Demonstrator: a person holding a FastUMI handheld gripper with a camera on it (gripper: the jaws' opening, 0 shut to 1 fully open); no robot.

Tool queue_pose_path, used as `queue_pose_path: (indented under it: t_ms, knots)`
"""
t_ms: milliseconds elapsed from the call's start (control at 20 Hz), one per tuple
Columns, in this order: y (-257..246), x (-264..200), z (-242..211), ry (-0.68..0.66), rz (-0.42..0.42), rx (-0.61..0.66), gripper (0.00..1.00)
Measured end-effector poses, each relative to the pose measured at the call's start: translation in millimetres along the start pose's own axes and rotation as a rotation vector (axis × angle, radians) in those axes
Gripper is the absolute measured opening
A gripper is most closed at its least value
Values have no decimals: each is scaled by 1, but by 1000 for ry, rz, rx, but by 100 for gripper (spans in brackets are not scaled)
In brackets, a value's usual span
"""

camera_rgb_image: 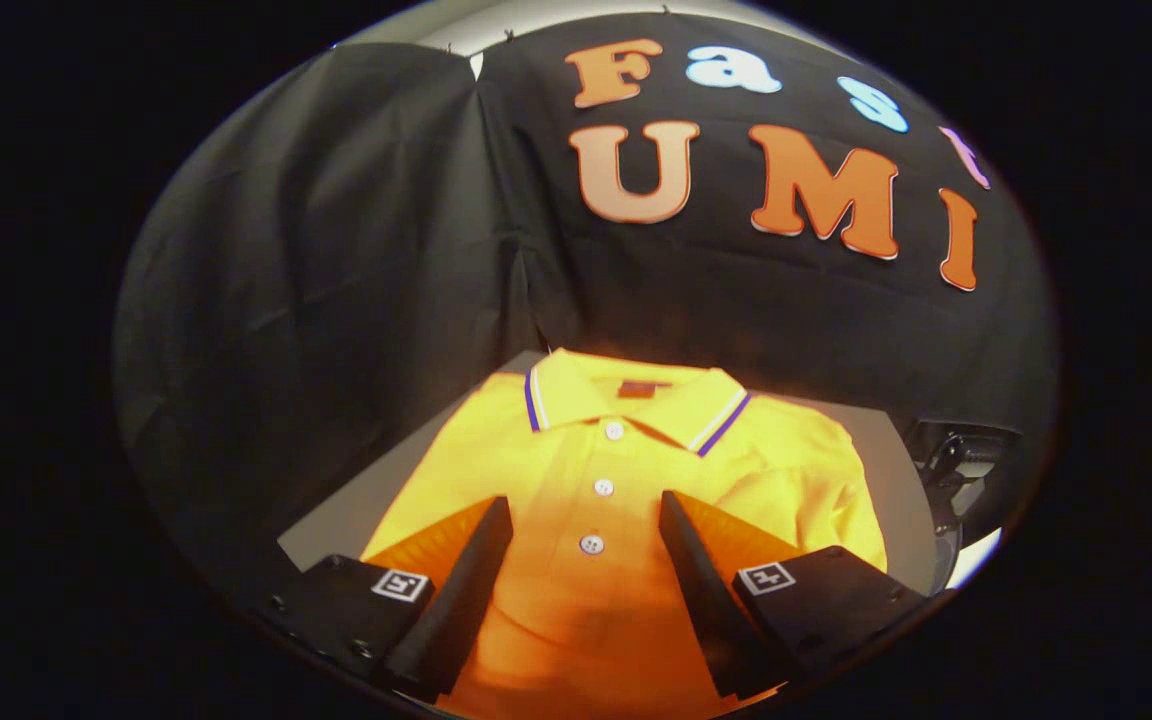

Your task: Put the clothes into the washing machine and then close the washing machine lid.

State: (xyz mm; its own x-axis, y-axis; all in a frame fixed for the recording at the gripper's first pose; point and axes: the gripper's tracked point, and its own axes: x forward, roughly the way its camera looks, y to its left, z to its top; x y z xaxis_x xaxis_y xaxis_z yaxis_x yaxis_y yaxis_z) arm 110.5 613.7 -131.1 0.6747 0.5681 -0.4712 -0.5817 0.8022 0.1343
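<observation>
Gripper point(586, 560) jaws wide apart, holding nothing. Yellow polo shirt point(626, 470) flat on grey table point(886, 470), chest and button placket between fingers, collar just beyond tips. Dark device point(966, 460) at table's right end. Black cloth wall behind.

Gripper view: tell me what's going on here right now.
A person's handheld gripper hangs over a yellow polo shirt laid flat on a grey table in a black-cloth booth. The fingers are open, one on each side of the shirt's button placket, and neither presses on the fabric. The collar lies just beyond the fingertips. The shirt has not been picked up, so the laundry job looks to be at its start. Some dark equipment sits off the table's far right corner.
</observation>
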Motion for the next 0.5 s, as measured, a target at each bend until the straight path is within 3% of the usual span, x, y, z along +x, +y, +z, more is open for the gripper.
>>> queue_pose_path:
  t_ms: [150,300,400,450,500]
  knots:
    - [-1,-8,4,-43,25,-13,93]
    - [-3,-5,1,-24,37,-14,80]
    - [-7,-4,4,-42,48,-10,47]
    - [-7,-3,2,-41,57,-31,46]
    - [-9,-4,5,-46,62,-44,37]
